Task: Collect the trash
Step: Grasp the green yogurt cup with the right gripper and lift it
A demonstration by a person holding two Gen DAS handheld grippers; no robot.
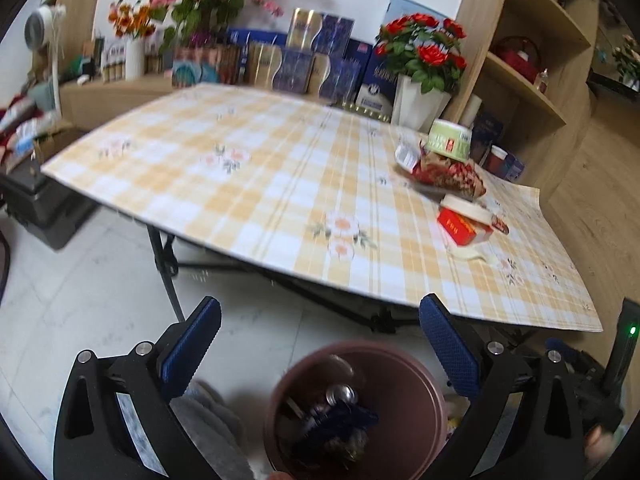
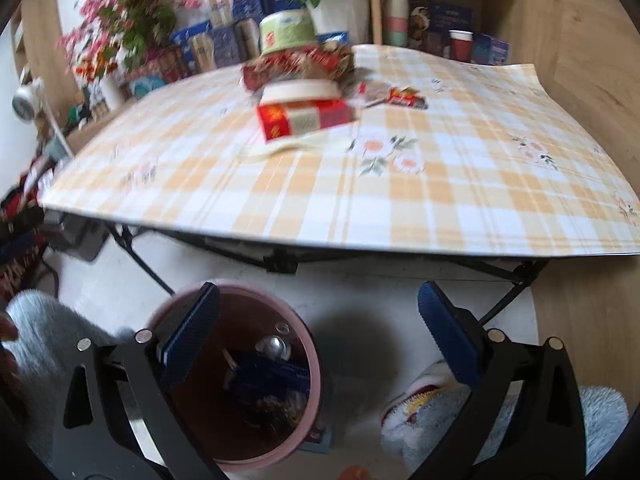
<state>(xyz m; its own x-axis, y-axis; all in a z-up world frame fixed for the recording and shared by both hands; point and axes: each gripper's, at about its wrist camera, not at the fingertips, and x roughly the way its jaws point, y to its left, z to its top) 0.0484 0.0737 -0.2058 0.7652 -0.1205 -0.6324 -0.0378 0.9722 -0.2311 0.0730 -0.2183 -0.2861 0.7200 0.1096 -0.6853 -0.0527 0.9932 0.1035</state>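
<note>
A pink-brown trash bin (image 1: 404,384) stands on the floor in front of the table, with a can and dark wrappers inside; it also shows in the right wrist view (image 2: 308,364). My left gripper (image 1: 320,344) is open and empty just above the bin. My right gripper (image 2: 318,336) is open and empty, to the right above the bin. On the table lie a red box (image 1: 460,230) (image 2: 304,118), a cream tape roll (image 1: 468,204) (image 2: 300,90), a red patterned wrapper (image 1: 452,174) (image 2: 296,64), a green bowl (image 1: 450,140) (image 2: 286,32) and a small candy wrapper (image 2: 404,98).
The checked table (image 1: 240,184) (image 2: 440,200) stands on black folding legs. Red flowers in a white pot (image 1: 420,80) stand at its back edge. Blue boxes (image 1: 304,60) line the wall. Wooden shelves (image 1: 532,72) stand at the right. Fluffy slippers (image 2: 424,420) are on the floor.
</note>
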